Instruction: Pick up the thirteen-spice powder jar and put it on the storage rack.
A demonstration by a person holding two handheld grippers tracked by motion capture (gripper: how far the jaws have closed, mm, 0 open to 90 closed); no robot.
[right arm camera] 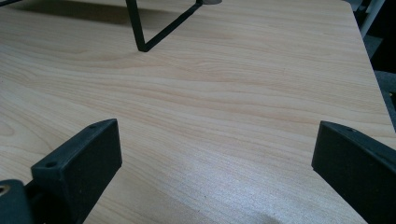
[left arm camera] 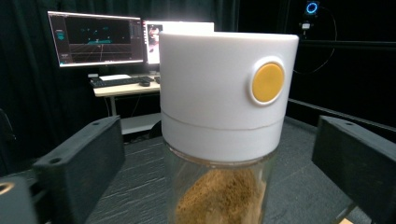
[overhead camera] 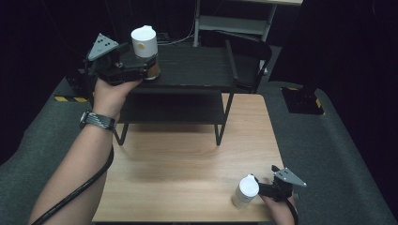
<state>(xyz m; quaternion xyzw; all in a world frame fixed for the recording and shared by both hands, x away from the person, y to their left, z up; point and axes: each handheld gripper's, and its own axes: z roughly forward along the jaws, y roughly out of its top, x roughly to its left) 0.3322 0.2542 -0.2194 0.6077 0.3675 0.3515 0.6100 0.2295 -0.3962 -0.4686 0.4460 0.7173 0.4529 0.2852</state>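
The spice jar (left arm camera: pixel 219 140) stood upright on the shelf's (overhead camera: pixel 197 70) top tier, between the left gripper's (overhead camera: pixel 141 65) spread, non-contacting jaws. The right gripper (right arm camera: pixel 215 163), open and empty, hovered below the shelf.

Jar (left arm camera: pixel 219 186) base cut off by bottom edge.
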